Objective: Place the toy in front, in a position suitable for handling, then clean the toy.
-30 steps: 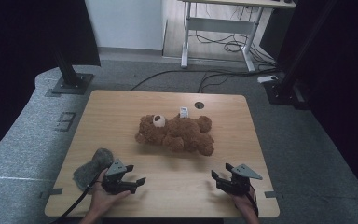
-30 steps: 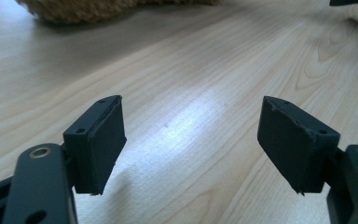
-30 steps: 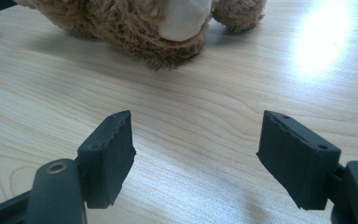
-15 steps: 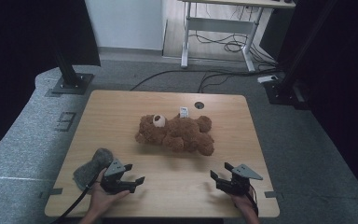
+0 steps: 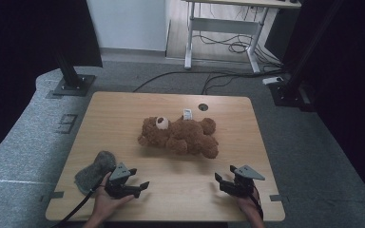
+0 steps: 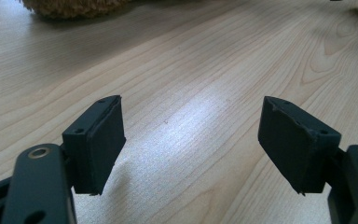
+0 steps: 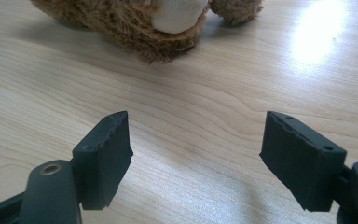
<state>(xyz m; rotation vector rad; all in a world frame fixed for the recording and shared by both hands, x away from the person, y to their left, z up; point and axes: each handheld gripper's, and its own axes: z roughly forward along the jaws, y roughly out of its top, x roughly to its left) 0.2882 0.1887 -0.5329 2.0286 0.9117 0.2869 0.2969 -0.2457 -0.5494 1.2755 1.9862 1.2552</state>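
Note:
A brown teddy bear (image 5: 180, 135) lies on its back in the middle of the wooden table (image 5: 119, 114), with a white tag (image 5: 187, 114) by its far side. My left gripper (image 5: 140, 178) rests near the front left edge, open, with bare wood between its pads (image 6: 98, 144). The bear's fur (image 6: 70, 5) shows at the top of the left gripper view. My right gripper (image 5: 223, 175) sits near the front right edge, also open and with nothing in it. Its jaws (image 7: 196, 144) point at the bear's pale-soled foot (image 7: 177, 16), which is well beyond the tips.
A grey fuzzy cloth-like lump (image 5: 95, 170) lies just left of my left hand. A round cable hole (image 5: 203, 107) is near the table's far edge. Stand bases and cables sit on the floor beyond the table.

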